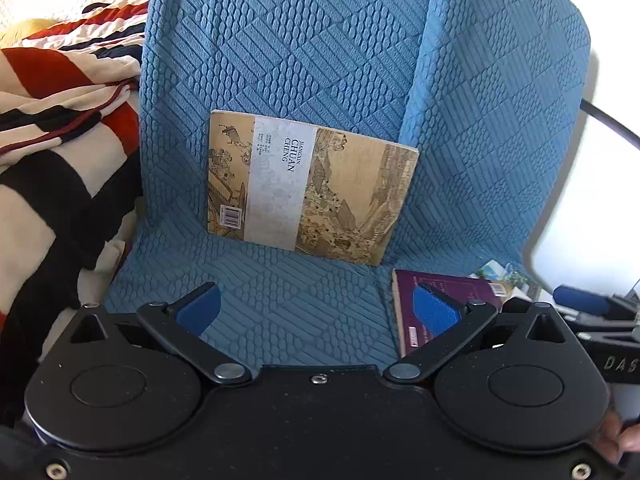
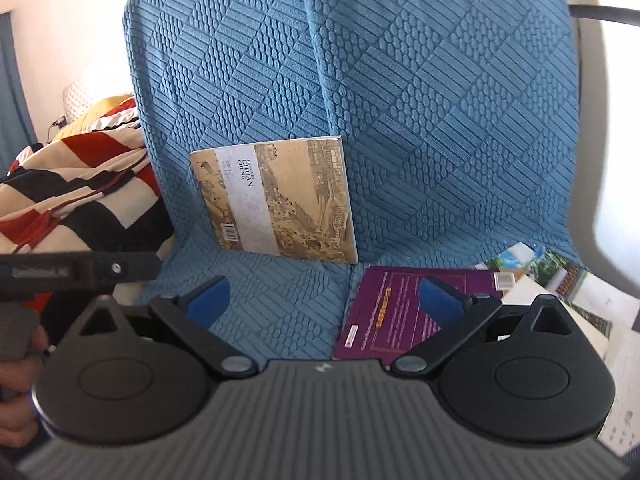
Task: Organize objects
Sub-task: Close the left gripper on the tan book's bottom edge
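Observation:
A tan book with an old painted scene (image 1: 310, 186) (image 2: 276, 200) stands upright, leaning against the back of a chair covered in blue quilted cloth (image 1: 320, 52) (image 2: 400, 100). A purple book (image 1: 436, 308) (image 2: 396, 308) lies flat at the seat's right. My left gripper (image 1: 318, 310) is open, well short of the tan book, its right pad over the purple cover. My right gripper (image 2: 324, 300) is open too, its right finger above the purple book. Neither holds anything.
A red, black and cream striped blanket (image 1: 60, 128) (image 2: 80, 184) is heaped to the left of the chair. More books or booklets (image 2: 540, 272) (image 1: 508, 276) lie at the right, past the purple one. A hand (image 2: 16, 380) holds the other gripper at the left edge.

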The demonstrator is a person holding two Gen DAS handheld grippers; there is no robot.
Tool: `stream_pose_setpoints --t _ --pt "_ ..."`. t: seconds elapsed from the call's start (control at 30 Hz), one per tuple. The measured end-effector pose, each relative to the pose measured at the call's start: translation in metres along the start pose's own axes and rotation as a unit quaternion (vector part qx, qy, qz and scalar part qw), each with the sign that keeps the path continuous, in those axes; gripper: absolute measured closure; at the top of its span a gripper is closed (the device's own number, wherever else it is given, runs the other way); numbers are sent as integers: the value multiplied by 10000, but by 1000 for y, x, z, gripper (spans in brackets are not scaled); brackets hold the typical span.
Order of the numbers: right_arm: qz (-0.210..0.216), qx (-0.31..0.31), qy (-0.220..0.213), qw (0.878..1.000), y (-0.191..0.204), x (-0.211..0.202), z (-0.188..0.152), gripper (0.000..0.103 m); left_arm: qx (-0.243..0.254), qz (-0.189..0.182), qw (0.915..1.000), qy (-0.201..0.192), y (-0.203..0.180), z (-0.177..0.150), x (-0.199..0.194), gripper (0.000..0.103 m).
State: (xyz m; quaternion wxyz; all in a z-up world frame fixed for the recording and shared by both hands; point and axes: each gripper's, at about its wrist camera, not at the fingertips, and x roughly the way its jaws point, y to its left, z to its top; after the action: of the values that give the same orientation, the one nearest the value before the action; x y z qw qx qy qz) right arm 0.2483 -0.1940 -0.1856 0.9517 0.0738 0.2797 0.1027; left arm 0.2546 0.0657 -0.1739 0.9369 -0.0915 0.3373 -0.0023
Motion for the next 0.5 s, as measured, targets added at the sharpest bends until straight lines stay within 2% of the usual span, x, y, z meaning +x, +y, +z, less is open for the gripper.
stream_pose_setpoints --t 0.23,0.37,0.5 --pt "61 -57 24 10000 -7 30 17 0 -110 33 9999 28 11 12 29 0" --pt "120 4 90 9999 -13 48 28 0 -1 184 9998 -44 14 20 44 0" --pt "180 6 181 9997 -15 69 38 0 0 163 9999 14 20 29 64 0"
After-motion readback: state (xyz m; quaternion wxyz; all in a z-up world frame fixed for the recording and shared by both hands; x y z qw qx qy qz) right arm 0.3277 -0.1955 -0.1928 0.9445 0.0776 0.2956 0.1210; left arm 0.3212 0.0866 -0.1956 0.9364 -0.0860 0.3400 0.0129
